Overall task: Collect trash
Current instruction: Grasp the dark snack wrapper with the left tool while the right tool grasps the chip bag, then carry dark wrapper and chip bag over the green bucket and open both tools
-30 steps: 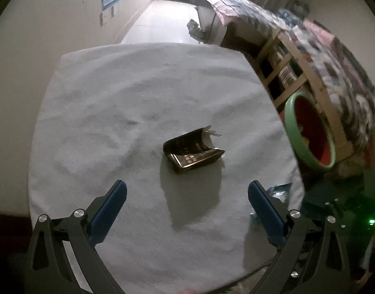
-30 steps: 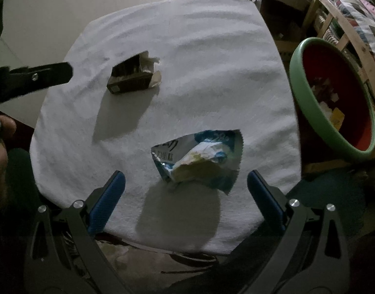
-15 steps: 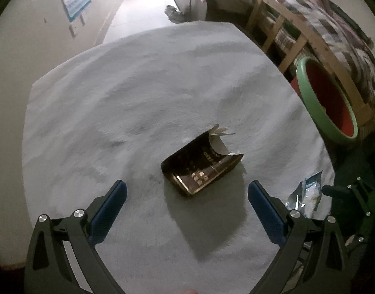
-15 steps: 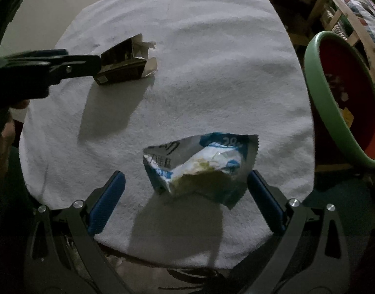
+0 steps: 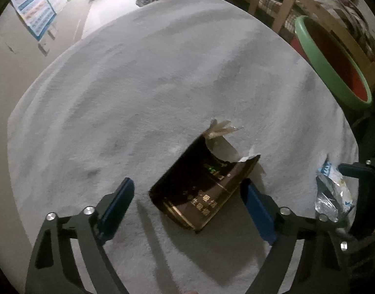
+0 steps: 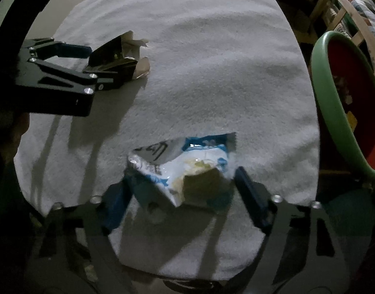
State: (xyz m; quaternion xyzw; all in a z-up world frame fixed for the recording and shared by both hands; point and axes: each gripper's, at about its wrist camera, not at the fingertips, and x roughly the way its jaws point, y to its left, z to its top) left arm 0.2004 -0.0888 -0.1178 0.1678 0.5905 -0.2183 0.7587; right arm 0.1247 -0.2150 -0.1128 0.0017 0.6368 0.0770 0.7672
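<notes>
Claws closing, neither yet gripping: left claw (image 5: 187,192) around torn box (image 5: 202,186), right claw (image 6: 181,186) around wrapper (image 6: 185,164), its lower edge blurred.

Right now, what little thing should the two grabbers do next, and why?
Probably finish closing. The left gripper has its closing jaws around the torn dark box, and the right gripper has its closing jaws around the blue-white wrapper. Neither looks squeezed tight yet; both lie on the white towel.

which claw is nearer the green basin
Right. The right claw is closing around the snack wrapper near the towel edge beside the green basin; the left claw, closing around the dark box, sits farther away.
</notes>
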